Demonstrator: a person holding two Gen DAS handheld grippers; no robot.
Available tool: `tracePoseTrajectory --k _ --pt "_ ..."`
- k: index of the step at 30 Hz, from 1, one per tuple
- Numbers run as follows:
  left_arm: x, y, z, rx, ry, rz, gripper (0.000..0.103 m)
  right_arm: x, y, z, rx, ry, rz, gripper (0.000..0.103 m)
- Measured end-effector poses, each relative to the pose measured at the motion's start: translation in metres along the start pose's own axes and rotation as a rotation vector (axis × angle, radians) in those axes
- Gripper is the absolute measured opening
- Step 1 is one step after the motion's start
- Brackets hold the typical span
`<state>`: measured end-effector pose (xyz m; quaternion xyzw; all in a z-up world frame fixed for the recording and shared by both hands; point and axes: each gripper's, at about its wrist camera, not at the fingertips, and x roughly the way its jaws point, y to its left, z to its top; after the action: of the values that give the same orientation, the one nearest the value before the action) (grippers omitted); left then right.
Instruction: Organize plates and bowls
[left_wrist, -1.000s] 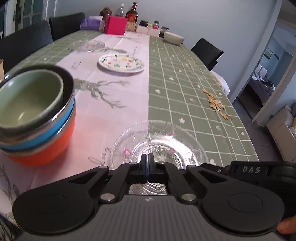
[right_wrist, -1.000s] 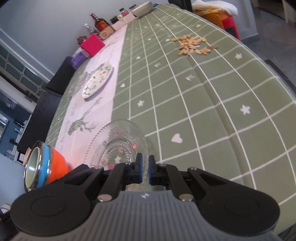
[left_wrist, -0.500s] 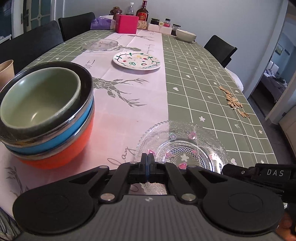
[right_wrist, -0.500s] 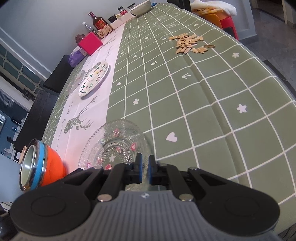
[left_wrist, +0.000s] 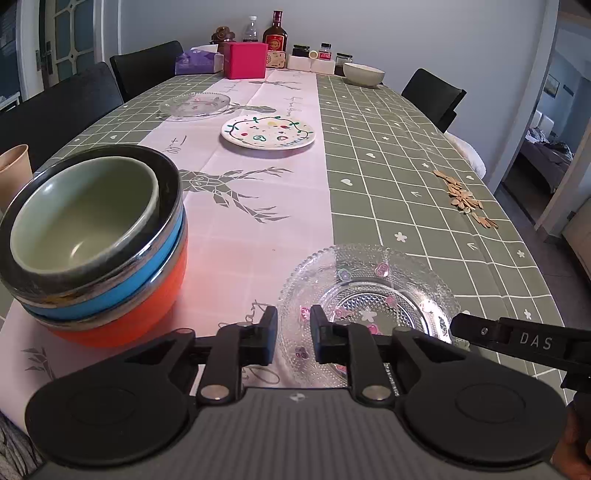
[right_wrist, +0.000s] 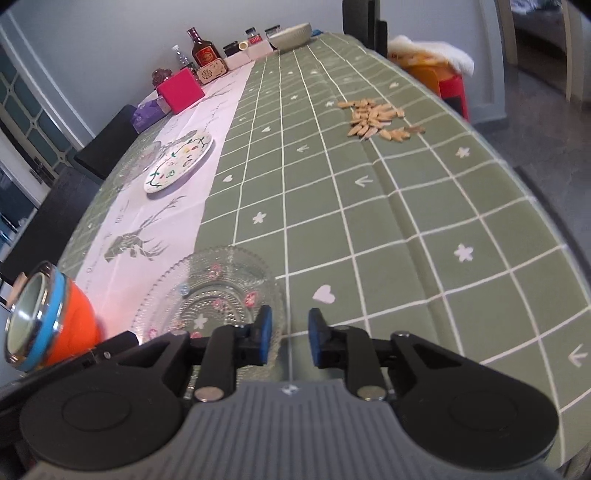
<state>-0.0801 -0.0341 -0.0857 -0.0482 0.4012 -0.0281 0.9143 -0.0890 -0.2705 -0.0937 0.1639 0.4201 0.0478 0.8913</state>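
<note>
While the left tool (left_wrist: 293, 334) hangs low over the tabletop (left_wrist: 388, 173), its jaws are spreading, and the near rim of the clear glass plate (left_wrist: 369, 295) sits in the gap with neither pad pressing it. This left view counts three plates: that near glass one, a painted white plate (left_wrist: 268, 132) further up the pale runner, and a second glass plate (left_wrist: 195, 105) beyond it. Bowls: a stack of three (left_wrist: 96, 243) on the left, green nested in blue nested in orange, plus one lone pale bowl (left_wrist: 364, 74) at the far end, so four. One paper cup (left_wrist: 13, 170) peeks in at the left edge, seen only from here, and the right tool's tip (left_wrist: 460, 321) pokes at the glass plate's right rim.

Over to the right view: the right tool (right_wrist: 288, 336) is also opening, its blue pads apart, the plate's right edge (right_wrist: 218, 291) behind the left finger, contact hard to call. One heap of seeds (right_wrist: 376, 118) lies close here. An orange stool (right_wrist: 439, 74) with a white cloth shows only from this side.
</note>
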Motion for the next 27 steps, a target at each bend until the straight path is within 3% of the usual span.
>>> tracePoseTrajectory --k 6,8,12,18,21,23,27 --pt "-0.003 -0.001 0.001 0.004 -0.016 -0.002 0.040 -0.002 0.003 -0.002 -0.038 -0.042 -0.053 0.033" --pt "-0.006 -0.001 0.002 0.002 -0.029 -0.001 0.049 -0.004 0.003 0.000 -0.042 -0.058 -0.069 0.044" --pt "-0.015 -0.002 0.007 0.018 -0.056 -0.025 0.064 -0.009 0.000 0.006 -0.004 -0.085 -0.030 0.052" --pt "-0.053 -0.004 0.026 0.038 -0.152 -0.047 0.065 -0.022 0.007 0.019 0.018 -0.130 0.051 0.058" --pt "-0.083 0.006 0.046 0.011 -0.185 -0.048 0.065 -0.044 0.028 0.026 -0.034 -0.210 0.023 0.059" --pt "-0.104 0.010 0.061 0.038 -0.204 -0.016 0.065 -0.059 0.049 0.036 -0.102 -0.240 0.022 0.059" --pt "-0.146 0.025 0.088 0.069 -0.310 0.048 0.065 -0.087 0.078 0.061 -0.084 -0.299 0.117 0.059"
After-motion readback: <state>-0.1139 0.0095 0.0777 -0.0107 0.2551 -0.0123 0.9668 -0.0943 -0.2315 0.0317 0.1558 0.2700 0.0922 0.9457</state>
